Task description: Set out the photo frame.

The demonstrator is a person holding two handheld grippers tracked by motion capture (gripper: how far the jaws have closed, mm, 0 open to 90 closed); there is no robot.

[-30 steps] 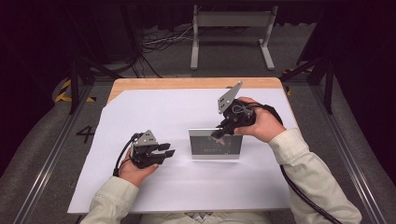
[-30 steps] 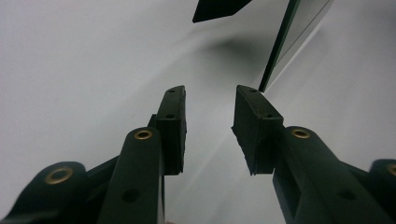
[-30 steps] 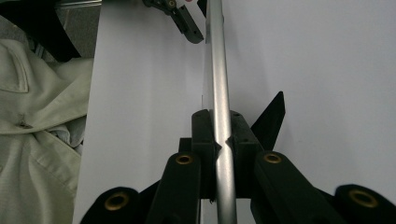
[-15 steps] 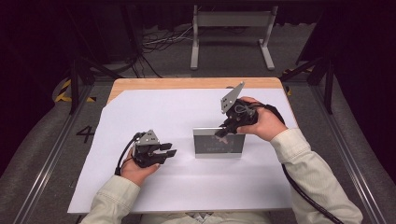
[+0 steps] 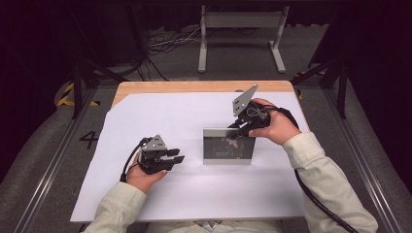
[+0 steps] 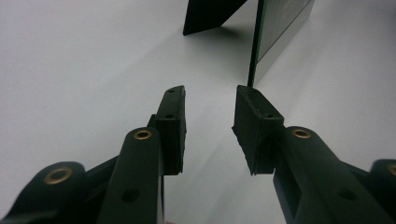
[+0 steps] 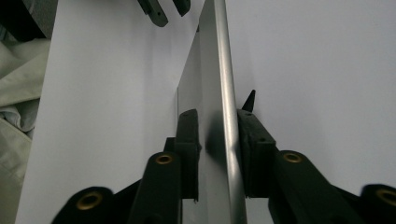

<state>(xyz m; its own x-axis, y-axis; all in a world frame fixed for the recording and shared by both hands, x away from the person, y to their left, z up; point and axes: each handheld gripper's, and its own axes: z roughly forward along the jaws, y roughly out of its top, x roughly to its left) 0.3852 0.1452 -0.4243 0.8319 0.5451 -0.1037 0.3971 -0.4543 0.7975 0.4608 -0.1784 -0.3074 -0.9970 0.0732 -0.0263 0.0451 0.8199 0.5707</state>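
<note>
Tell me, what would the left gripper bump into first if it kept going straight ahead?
Probably the picture frame. The left gripper points at the frame's near edge, with bare white table cover between them; how far apart they are is unclear.

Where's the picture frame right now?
In the high view the picture frame stands upright near the middle of the white sheet, its top edge between the right gripper's jaws, with the left gripper to its left.

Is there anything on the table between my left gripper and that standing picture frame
Nothing visible. Bare white table cover lies between the open left gripper and the picture frame; the right gripper straddles the frame's top edge.
</note>
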